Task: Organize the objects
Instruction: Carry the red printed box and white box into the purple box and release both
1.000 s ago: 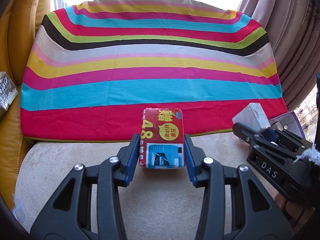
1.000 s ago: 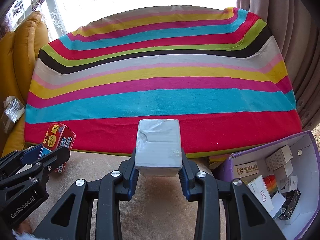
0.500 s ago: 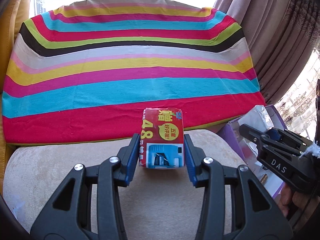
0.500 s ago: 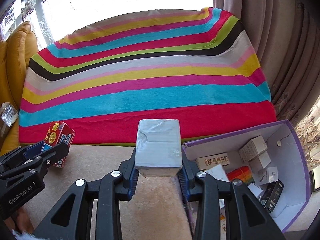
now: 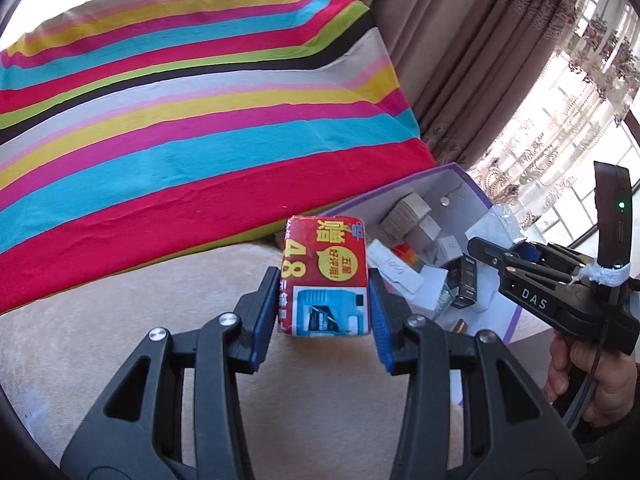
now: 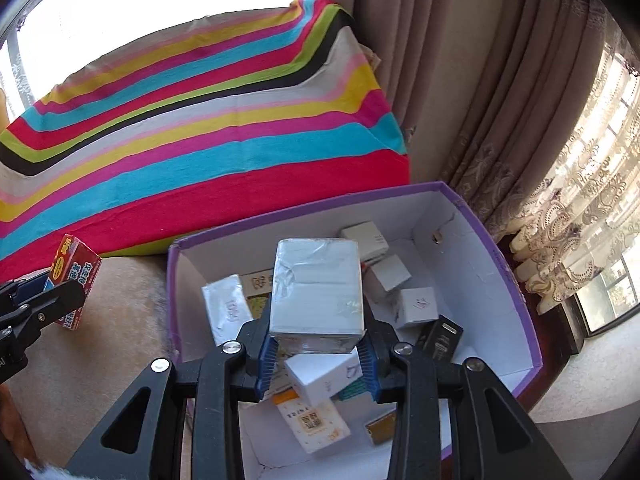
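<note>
My left gripper (image 5: 323,312) is shut on a red box with yellow "48" print (image 5: 325,276), held above the beige seat just left of the purple storage box (image 5: 476,194). In the right wrist view the red box (image 6: 76,280) shows at far left. My right gripper (image 6: 318,354) is shut on a silver-grey foil-wrapped box (image 6: 316,288), held over the inside of the purple box (image 6: 516,280), which holds several small white, black and orange cartons. The right gripper also shows in the left wrist view (image 5: 496,252).
A rainbow-striped cloth (image 5: 180,120) covers the sofa back behind the beige seat cushion (image 5: 100,340). Brown curtains (image 6: 460,80) and a lace curtain (image 6: 580,200) hang at the right. The purple box sits at the seat's right end, with floor beyond.
Both grippers have swung right with their boxes. The right gripper now holds the silver box over the purple box; the left has come up to the box's left edge.
</note>
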Demonstrator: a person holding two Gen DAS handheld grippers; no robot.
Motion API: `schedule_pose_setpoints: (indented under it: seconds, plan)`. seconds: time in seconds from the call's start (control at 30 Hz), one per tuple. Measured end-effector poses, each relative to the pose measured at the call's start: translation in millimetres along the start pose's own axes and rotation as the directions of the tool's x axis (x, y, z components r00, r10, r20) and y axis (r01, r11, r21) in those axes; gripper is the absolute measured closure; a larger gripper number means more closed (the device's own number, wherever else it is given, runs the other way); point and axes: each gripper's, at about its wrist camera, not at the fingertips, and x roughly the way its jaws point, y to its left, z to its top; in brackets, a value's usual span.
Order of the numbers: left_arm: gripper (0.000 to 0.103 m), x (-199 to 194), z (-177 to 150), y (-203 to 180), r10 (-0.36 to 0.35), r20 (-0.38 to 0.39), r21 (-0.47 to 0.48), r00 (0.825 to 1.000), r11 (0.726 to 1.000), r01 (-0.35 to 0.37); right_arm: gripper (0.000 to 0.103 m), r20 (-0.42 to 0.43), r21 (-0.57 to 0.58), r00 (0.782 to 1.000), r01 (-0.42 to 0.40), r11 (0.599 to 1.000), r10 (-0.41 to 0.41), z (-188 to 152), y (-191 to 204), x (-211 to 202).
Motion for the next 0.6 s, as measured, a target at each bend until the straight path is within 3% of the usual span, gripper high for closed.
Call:
schedule_pose_setpoints:
  seconds: [0.23,0.6]
  plan:
    - [0.057,27.9,4.1,-52.2,-0.084,-0.041,0.095,0.996,0.992,0.088,0.067,-0.021,0.091,0.998,0.063,0.994,-0.061,-15.2,-49.2,4.3]
    - [0.054,67.1,26.3,-87.0,-0.134,-0.087,0.113,0.987,0.983,0.143,0.066,-0.017,0.182,0.99,0.138,0.974,-0.138,-14.6,-88.9,7.4]
